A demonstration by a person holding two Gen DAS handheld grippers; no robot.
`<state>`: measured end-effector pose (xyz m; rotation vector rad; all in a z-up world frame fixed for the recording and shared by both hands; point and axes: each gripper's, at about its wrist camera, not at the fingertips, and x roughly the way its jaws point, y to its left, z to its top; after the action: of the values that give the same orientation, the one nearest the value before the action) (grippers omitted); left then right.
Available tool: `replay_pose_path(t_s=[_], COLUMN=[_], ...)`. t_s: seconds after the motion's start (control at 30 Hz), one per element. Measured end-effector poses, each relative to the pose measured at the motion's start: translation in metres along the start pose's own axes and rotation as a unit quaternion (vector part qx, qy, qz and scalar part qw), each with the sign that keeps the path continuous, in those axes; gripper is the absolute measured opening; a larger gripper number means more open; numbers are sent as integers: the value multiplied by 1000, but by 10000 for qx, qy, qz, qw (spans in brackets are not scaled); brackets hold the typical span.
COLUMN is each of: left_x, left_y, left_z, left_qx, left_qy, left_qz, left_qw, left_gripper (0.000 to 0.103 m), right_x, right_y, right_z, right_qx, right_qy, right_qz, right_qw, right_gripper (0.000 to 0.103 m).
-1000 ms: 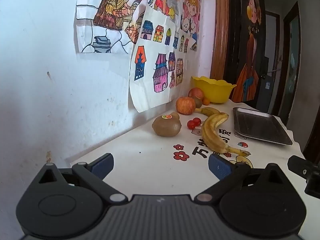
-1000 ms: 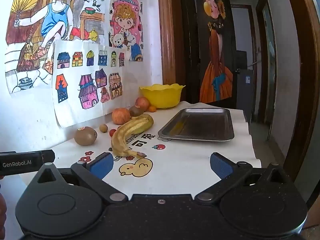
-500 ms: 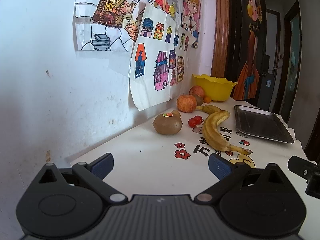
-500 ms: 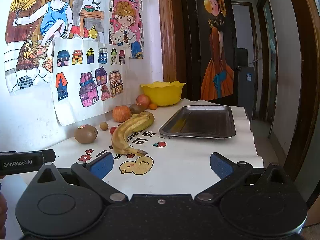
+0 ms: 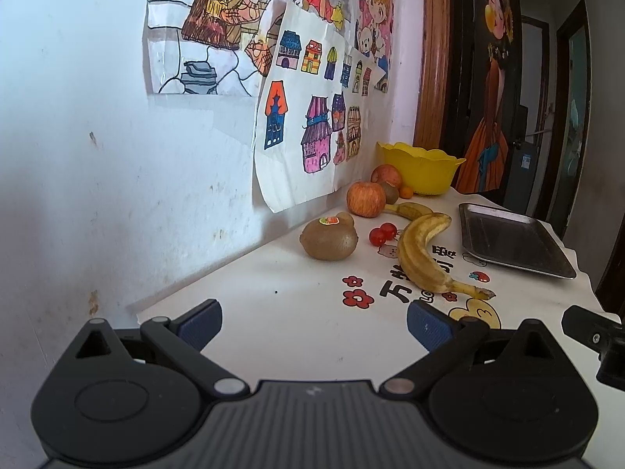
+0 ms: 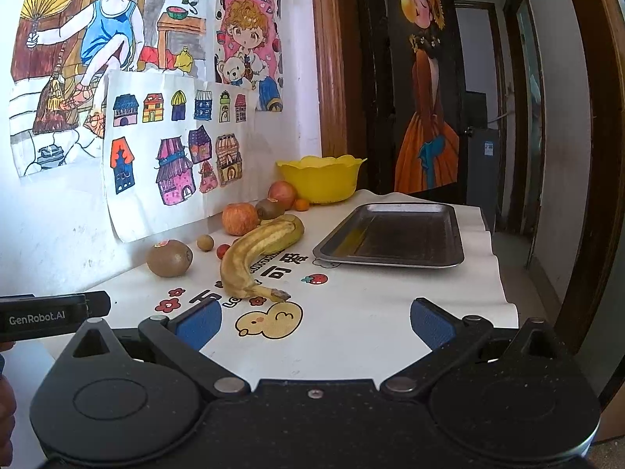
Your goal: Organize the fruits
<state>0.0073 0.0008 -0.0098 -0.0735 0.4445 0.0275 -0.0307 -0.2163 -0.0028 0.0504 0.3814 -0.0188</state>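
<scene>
Fruit lies along the wall side of a white table: a brown kiwi (image 5: 329, 240) with a sticker, a large spotted banana (image 5: 424, 256), two cherry tomatoes (image 5: 382, 233), a red apple (image 5: 365, 204), a second banana (image 5: 410, 209), another apple (image 5: 386, 176) and a small orange (image 5: 407, 192). In the right wrist view the kiwi (image 6: 169, 257), banana (image 6: 256, 256) and apple (image 6: 240, 218) show too. My left gripper (image 5: 314, 323) is open and empty, short of the kiwi. My right gripper (image 6: 315, 325) is open and empty, short of the banana's stem.
A yellow bowl (image 6: 321, 178) stands at the far end by the wooden door frame. A dark metal tray (image 6: 392, 235) lies right of the fruit. The wall with drawings (image 6: 172, 152) runs along the left. The table's edge (image 6: 504, 285) drops off on the right.
Both grippers have moved slightly forward toward the fruit. Both stay open and empty. No fruit has moved.
</scene>
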Motion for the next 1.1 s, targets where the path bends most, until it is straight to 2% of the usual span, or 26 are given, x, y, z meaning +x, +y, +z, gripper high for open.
replay_pose_path(t_s=[0.5, 0.67, 0.9, 1.1], left_x=[6, 11, 26, 51], left_y=[0, -1, 5, 14], left_z=[-1, 3, 25, 52], left_qx=[34, 75, 244, 297], left_qy=[65, 42, -40, 47], left_qz=[23, 103, 217, 116], left_qw=[10000, 9999, 9995, 9995], left_gripper=[103, 103, 103, 103], right_x=[5, 11, 29, 63], right_y=[1, 1, 5, 21], right_z=[-1, 5, 37, 72], right_qx=[0, 121, 195, -342], right_qy=[138, 303, 275, 393], right_qz=[66, 270, 665, 1077], right_qw=[9999, 9991, 9972, 9928], right_gripper=[102, 102, 102, 102])
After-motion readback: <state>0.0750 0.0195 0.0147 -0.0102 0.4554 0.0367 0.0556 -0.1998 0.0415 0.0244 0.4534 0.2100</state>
